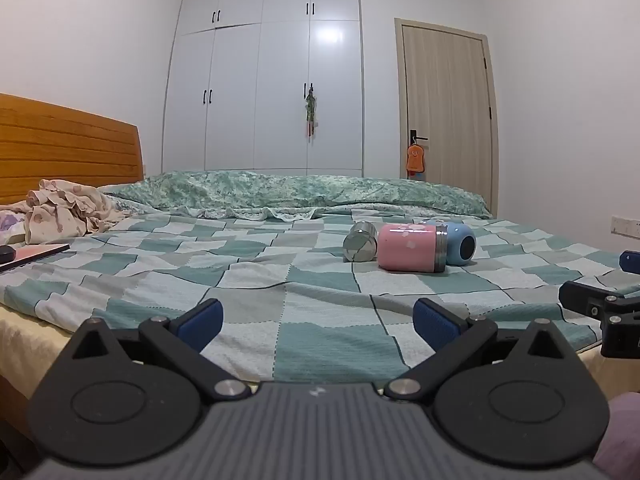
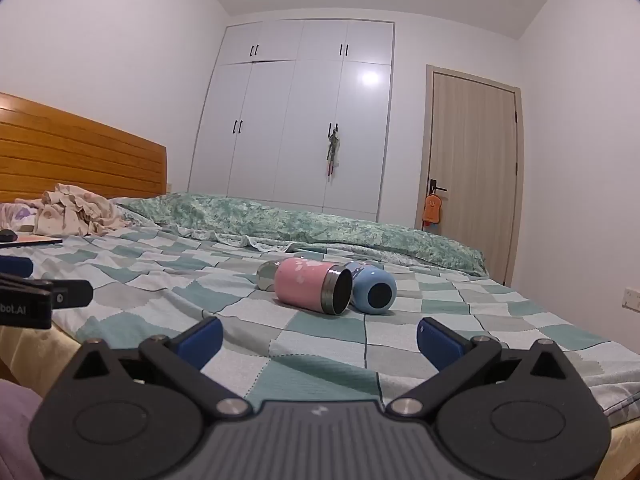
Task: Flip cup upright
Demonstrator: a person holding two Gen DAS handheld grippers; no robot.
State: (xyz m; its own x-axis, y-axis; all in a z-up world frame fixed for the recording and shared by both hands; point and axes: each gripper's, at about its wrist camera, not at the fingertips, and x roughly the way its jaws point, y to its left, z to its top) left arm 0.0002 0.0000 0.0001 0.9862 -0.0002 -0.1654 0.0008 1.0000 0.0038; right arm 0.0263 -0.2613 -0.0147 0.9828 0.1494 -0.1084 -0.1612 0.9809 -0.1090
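Note:
Three cups lie on their sides together on the checked bedspread point(image 1: 280, 280). A pink cup point(image 1: 408, 247) with a steel rim is in the middle, a blue cup point(image 1: 460, 244) is behind it on the right, and a steel cup point(image 1: 360, 241) is on its left. In the right wrist view the pink cup point(image 2: 308, 290) has its dark mouth turned to the right, the blue cup point(image 2: 374, 292) touches it, and the steel cup point(image 2: 267, 275) is partly hidden. My left gripper point(image 1: 318, 322) is open and empty, short of the cups. My right gripper point(image 2: 320, 340) is open and empty, near the pink cup.
A rumpled green quilt point(image 1: 300, 190) lies along the far side of the bed. Crumpled clothes point(image 1: 64, 210) and a flat book point(image 1: 36, 254) lie by the wooden headboard point(image 1: 68, 140). A white wardrobe point(image 1: 264, 80) and a door point(image 1: 446, 104) stand behind.

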